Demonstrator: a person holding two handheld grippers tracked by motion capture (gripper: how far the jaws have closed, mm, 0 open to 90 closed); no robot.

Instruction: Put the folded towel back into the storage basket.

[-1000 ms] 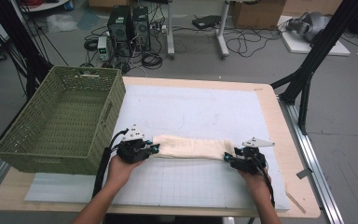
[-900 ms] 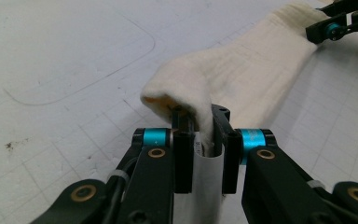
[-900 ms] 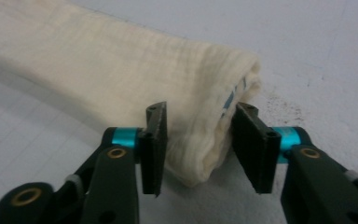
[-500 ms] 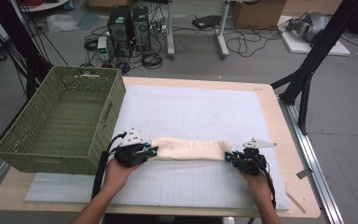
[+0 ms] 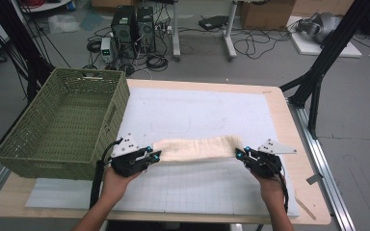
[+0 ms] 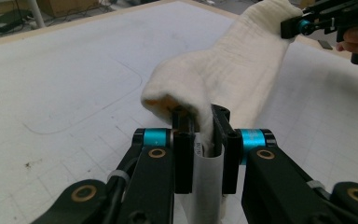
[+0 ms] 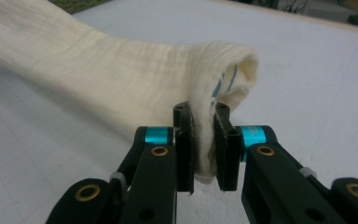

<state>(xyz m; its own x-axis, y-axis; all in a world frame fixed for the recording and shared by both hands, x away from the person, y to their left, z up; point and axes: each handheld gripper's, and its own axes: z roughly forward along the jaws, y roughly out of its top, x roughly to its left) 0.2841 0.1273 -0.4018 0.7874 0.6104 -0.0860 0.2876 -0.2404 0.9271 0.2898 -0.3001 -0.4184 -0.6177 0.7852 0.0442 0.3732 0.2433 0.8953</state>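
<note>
Cloth (image 5: 195, 148) held by both ends, right of the basket (image 5: 62, 126).
Left gripper (image 5: 150, 155) and right gripper (image 5: 241, 154) jaws clamped on its ends, stretching it flat.

Cream knitted cloth (image 6: 223, 74), left gripper view: the end pinched between the jaws is hidden behind them; a white label hanging there carries print too small to read. Same cloth in the right gripper view: far end cut off by the top-left edge; blue marks inside its fold too blurred to read. High view: woven green plastic basket (image 5: 62, 125), left of the cloth, hides the table edge beneath it; both forearms cut off at the bottom edge.
</note>
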